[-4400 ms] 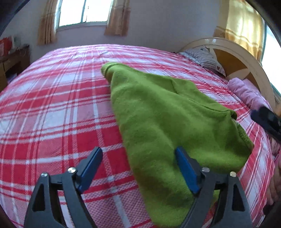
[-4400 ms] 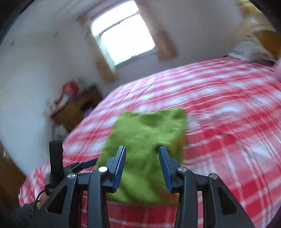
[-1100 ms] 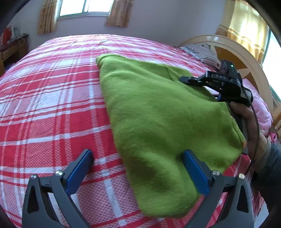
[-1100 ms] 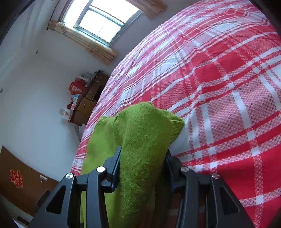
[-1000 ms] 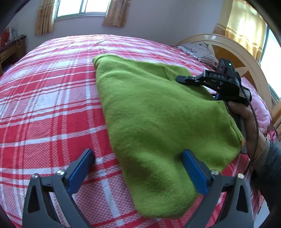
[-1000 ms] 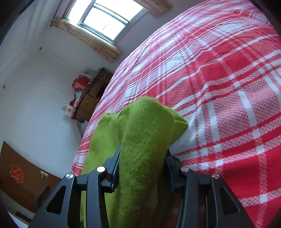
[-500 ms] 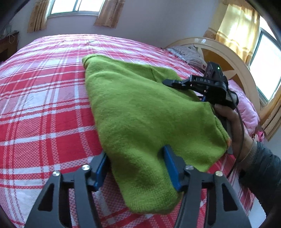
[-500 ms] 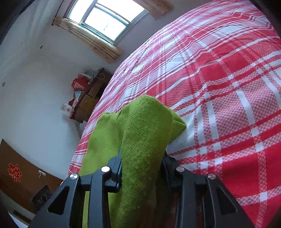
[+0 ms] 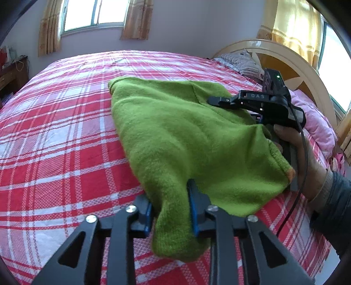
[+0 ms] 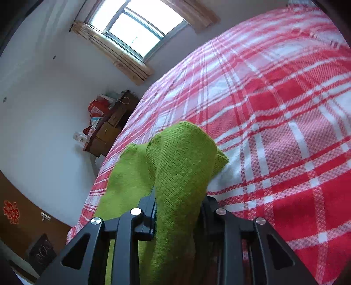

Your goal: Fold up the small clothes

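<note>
A home bedroom: plaid-covered bed, headboard, curtained window, perhaps a dresser.

"DAS" in pale letters on black right gripper body, left wrist view, rest of marking unclear, red knot emblem on brown panel, no legible text

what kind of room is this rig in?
A home bedroom, most likely. The green garment lies on a bed with a red plaid bedspread, a curved headboard with a pillow stands behind, and curtained windows are in the wall.
</note>
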Demonstrator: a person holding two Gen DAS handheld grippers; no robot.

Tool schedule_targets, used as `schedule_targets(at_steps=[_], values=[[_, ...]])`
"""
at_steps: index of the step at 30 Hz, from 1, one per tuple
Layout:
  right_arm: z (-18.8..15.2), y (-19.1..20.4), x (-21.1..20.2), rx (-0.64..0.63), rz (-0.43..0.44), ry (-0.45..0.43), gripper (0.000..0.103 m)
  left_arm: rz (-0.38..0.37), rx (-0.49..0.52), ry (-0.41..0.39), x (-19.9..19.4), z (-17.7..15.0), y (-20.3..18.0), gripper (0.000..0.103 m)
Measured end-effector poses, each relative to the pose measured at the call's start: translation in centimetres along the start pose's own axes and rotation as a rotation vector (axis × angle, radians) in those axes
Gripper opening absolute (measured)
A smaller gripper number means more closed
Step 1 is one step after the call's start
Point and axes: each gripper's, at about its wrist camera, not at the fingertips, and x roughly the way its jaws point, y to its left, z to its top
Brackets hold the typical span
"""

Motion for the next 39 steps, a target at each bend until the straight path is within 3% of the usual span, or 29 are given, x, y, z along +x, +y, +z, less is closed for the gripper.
schedule_targets(at_steps=[5,13,23,39], values=[[-0.5,0.7,-0.9,0.009,-0.004,-0.010,0.030,0.031,0.056,0.002,-0.7,0.3,-0.5,0.023],[-1.7,2.0,-2.2,0.056,0.043,-0.015,0.030,0.033,0.074,-0.021,-2.5,0.0,-0.5,0.021],[-4.1,5.3,-3.4,0.026,0.062,-0.010,0.030,0.027,0.068,-0.047,-5.4,-1.2,-0.5,0.021],[-8.8,11.8,-0.8,-0.028,0.168,0.057,0.030,0.092,0.026,-0.076,-10.9,-5.4,2.1,0.021]])
